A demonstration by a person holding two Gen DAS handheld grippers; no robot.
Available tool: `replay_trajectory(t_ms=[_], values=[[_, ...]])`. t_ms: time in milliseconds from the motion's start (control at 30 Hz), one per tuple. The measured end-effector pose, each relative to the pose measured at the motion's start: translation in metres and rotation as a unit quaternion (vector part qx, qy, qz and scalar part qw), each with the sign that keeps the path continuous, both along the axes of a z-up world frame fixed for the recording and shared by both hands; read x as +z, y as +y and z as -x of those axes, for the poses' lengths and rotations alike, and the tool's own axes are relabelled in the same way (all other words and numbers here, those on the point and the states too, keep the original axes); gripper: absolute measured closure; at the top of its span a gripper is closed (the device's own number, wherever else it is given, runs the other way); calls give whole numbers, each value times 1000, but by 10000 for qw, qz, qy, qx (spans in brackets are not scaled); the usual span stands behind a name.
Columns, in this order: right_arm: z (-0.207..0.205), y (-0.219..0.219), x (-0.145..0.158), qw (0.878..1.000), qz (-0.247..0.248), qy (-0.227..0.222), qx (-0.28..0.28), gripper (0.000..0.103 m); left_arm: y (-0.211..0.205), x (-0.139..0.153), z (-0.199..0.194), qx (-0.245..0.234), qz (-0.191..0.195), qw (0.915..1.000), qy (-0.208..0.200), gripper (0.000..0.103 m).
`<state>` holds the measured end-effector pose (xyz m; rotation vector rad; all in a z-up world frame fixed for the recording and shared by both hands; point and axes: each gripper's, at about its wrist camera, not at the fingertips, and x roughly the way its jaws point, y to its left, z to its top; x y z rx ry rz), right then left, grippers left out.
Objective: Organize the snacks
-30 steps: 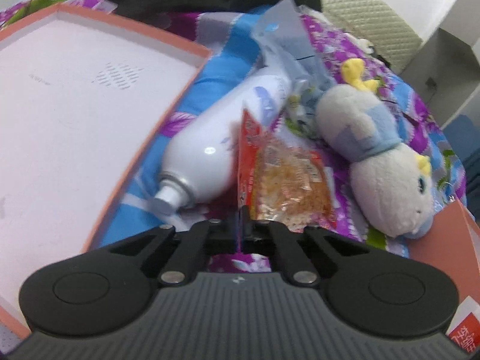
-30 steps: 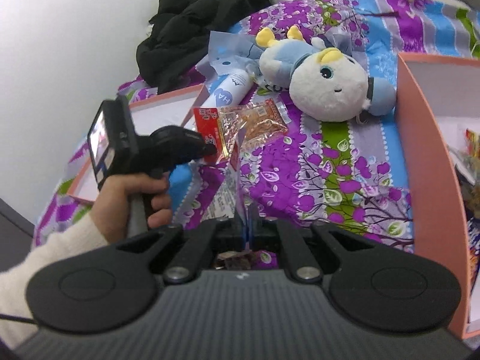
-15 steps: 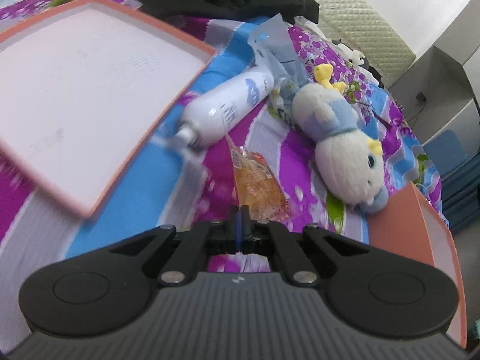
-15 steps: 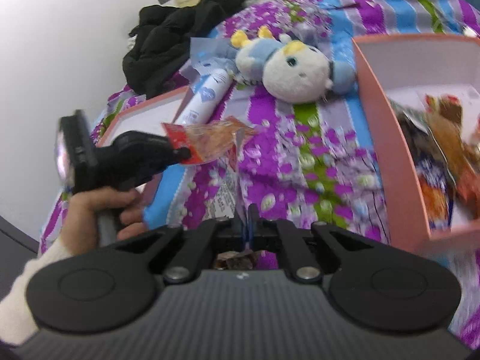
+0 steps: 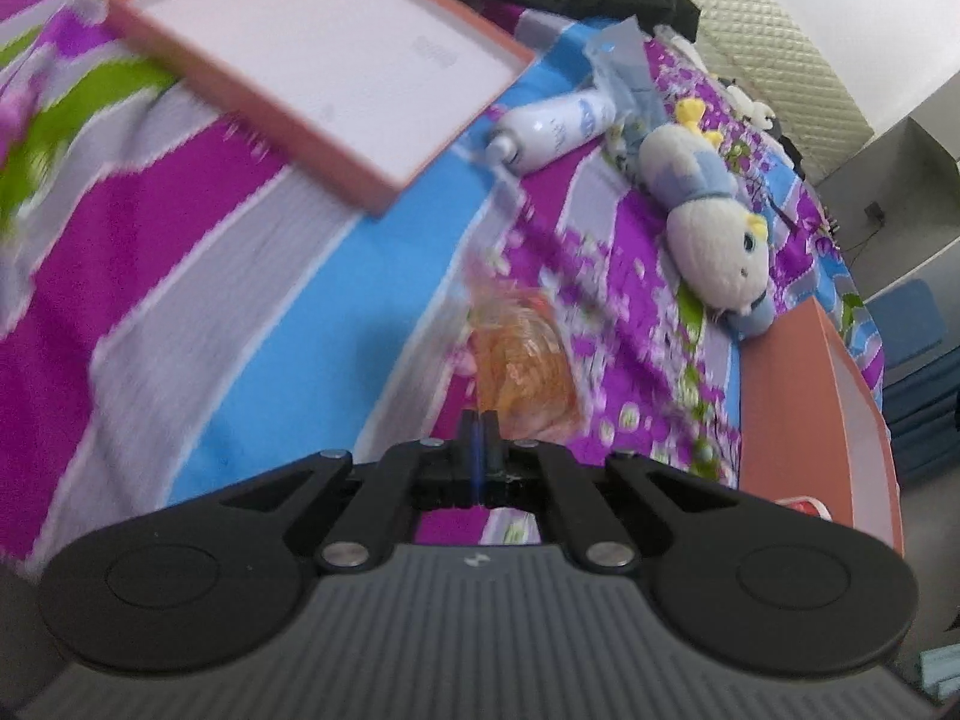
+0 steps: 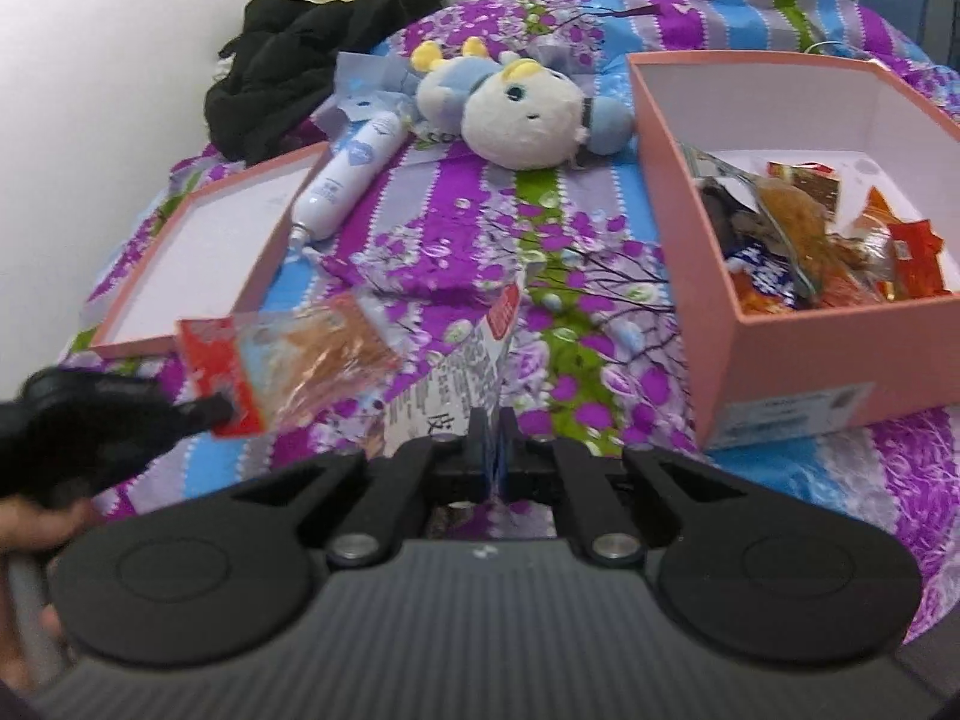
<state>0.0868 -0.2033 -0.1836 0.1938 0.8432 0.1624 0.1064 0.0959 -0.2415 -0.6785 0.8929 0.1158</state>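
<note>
a: pinching two packets at once, are you?

b: yes. my left tongs are clamped on the red sealed edge of the clear snack packet, which hangs in the air over the bedspread, between the lid and the pink box. my right tongs are closed on the white printed packet, thin edge up.

a: how do they handle?

b: light, i'd judge. crinkly film, slick, floppy past the grip, and the orange pieces inside look crisp, so no squeezing the middle. the flat seam is the place to hold.

a: and the box?

b: stiff card, matte pink outside, white inside, already holding glossy wrappers. the plush toy is soft and fuzzy, the white bottle smooth and hard. both lie on the bed.
</note>
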Motion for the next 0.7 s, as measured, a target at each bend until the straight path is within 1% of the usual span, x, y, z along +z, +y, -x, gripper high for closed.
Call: replay_trajectory(t_ms=[67, 133, 233, 300, 333, 367, 400, 433, 467, 500, 567, 633, 700], values=[[3, 0, -7, 9999, 107, 23, -30, 97, -2, -5, 9, -30, -15, 9999, 131, 103], [5, -1, -14, 9998, 163, 105, -68, 95, 0, -10, 15, -45, 94, 9997, 202, 103], [8, -7, -20, 9996, 10, 221, -149, 95, 0, -10, 23, -170, 146, 9994, 263, 103], [10, -10, -23, 9993, 27, 288, -257, 86, -1, -8, 22, -266, 148, 9991, 294, 102], [10, -11, -24, 9990, 63, 332, -295, 76, -1, -8, 23, -322, 140, 9988, 337, 99], [10, -13, -25, 9987, 79, 367, -332, 61, 0, -8, 24, -384, 146, 9983, 408, 89], [12, -14, -26, 9986, 88, 371, -367, 52, -1, -8, 24, -449, 172, 9978, 465, 67], [14, -16, -26, 9985, 109, 359, -399, 37, -1, -8, 25, -532, 209, 9970, 514, 53], [16, -18, -25, 9984, 162, 349, -420, 28, -2, -6, 27, -607, 185, 9965, 536, 35], [19, -19, -24, 9983, 246, 332, -420, 27, -3, -3, 30, -666, 75, 9965, 495, 27], [24, -21, -20, 9982, 371, 279, -391, 27, -6, 6, 35, -826, -151, 9956, 425, 22], [30, -25, -13, 9984, 378, 186, -388, 27, -7, 16, 36, -948, -362, 9942, 349, 19], [35, -25, -3, 9988, 363, 18, -323, 27, -7, 28, 35, -1086, -633, 9919, 168, 16]])
